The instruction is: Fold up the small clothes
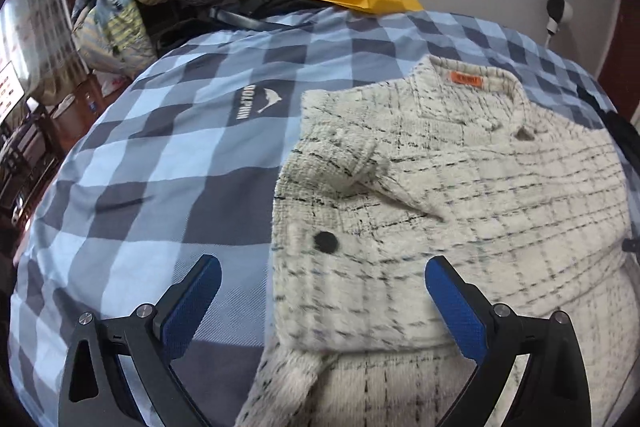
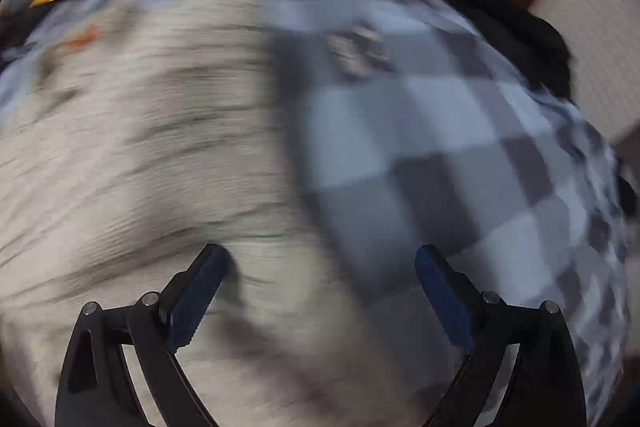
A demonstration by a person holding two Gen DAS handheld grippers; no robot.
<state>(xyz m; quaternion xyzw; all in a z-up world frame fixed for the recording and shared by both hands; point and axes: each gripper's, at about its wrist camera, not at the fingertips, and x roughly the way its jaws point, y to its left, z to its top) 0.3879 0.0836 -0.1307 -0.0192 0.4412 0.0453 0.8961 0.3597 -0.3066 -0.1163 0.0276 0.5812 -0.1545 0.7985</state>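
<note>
While the cream plaid jacket (image 1: 460,187) lies spread on the blue checked bedcover (image 1: 160,155), filling the centre and right of the left wrist view, both tools stand with fingers wide apart and nothing between them. The left gripper (image 1: 322,287) hovers at the bottom centre of its frame, straddling the jacket's left edge just below the black button (image 1: 325,241); one sleeve already lies folded across the chest, its cuff (image 1: 340,155) left of centre. The orange label (image 1: 467,79) at the collar sits in the upper right. The right gripper (image 2: 320,275) shows at the bottom centre of a heavily blurred view, with the jacket (image 2: 140,147) in the left half and the bedcover (image 2: 440,155) on the right; contact with the cloth cannot be determined. The step in hand is judged to be gripping the garment's side edges for the next fold. Take hold of the full thickness of the edge, at matching heights on both sides. Lift only slightly, so the folded sleeve stays in place. The fleecy fabric probably bunches, so lay it down slowly.
</note>
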